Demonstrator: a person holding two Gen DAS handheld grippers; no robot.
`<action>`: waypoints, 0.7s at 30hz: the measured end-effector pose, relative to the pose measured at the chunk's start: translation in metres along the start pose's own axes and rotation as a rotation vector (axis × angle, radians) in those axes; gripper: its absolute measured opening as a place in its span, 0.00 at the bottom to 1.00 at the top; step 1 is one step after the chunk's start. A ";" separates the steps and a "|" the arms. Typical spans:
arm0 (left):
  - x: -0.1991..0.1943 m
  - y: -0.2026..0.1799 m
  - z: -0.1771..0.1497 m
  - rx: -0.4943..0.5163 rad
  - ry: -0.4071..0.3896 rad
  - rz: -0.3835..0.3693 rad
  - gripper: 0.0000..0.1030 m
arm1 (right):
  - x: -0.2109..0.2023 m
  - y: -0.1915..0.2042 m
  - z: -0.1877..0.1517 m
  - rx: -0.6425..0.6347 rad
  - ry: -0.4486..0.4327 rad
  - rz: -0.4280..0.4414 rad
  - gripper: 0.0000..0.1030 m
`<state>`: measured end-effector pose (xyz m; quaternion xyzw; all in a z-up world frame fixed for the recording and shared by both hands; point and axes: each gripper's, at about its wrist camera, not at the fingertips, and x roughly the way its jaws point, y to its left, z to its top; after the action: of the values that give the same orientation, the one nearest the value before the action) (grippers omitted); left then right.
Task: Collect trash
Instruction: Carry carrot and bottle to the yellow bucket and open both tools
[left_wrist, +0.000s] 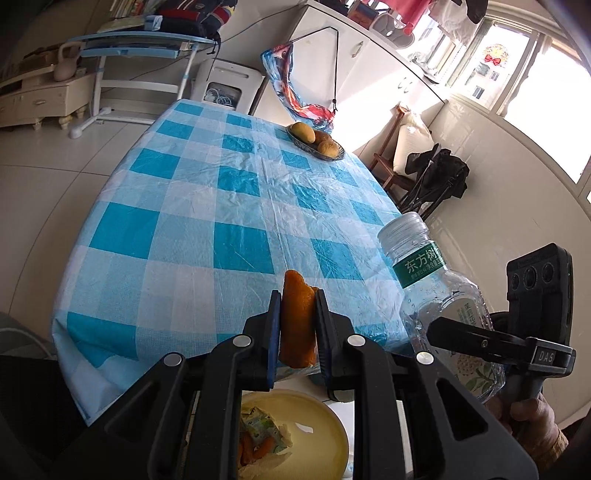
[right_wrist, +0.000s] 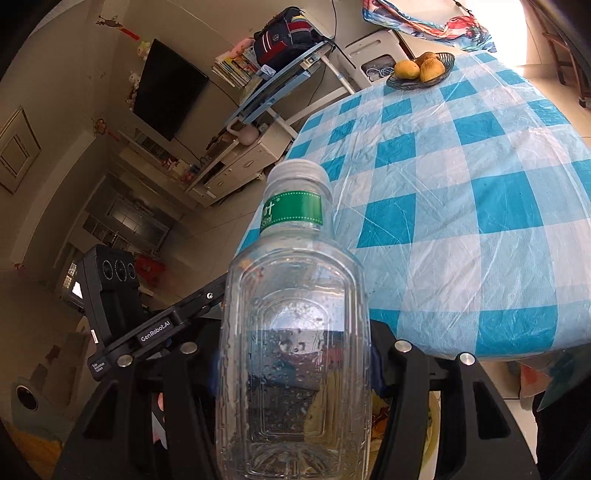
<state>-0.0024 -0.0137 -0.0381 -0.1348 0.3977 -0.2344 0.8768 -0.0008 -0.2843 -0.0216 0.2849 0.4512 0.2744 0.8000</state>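
Note:
My left gripper (left_wrist: 297, 325) is shut on a piece of orange peel (left_wrist: 297, 317), held just past the near edge of the checked table (left_wrist: 221, 206). Right below it stands a yellow bin (left_wrist: 332, 417) holding wrappers and more orange scraps. In the right wrist view a clear plastic bottle (right_wrist: 295, 332) with a green neck label fills the middle, with my right gripper (right_wrist: 295, 369) shut on its body. The same bottle (left_wrist: 439, 295) shows at the right of the left wrist view, tilted, next to the right gripper's camera block (left_wrist: 539, 288). The bin's yellow rim (right_wrist: 434, 424) peeks out behind the bottle.
A dark dish of fruit (left_wrist: 314, 142) sits at the table's far edge, also seen as the fruit dish (right_wrist: 421, 72). A blue desk (left_wrist: 147, 48), a white appliance (left_wrist: 229, 88), a chair with a black bag (left_wrist: 436, 173) and a colourful cloth (left_wrist: 295, 92) surround the table.

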 end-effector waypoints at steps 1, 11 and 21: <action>-0.003 -0.001 -0.003 0.000 -0.001 -0.001 0.17 | -0.001 0.001 -0.005 0.003 0.003 0.000 0.54; -0.020 -0.011 -0.025 0.026 0.012 0.017 0.17 | 0.001 0.011 -0.027 -0.006 0.042 -0.005 0.54; -0.026 -0.017 -0.045 0.048 0.050 0.034 0.17 | 0.014 0.023 -0.044 -0.043 0.093 -0.026 0.55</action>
<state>-0.0564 -0.0170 -0.0436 -0.1010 0.4162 -0.2321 0.8733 -0.0378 -0.2494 -0.0319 0.2487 0.4857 0.2865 0.7875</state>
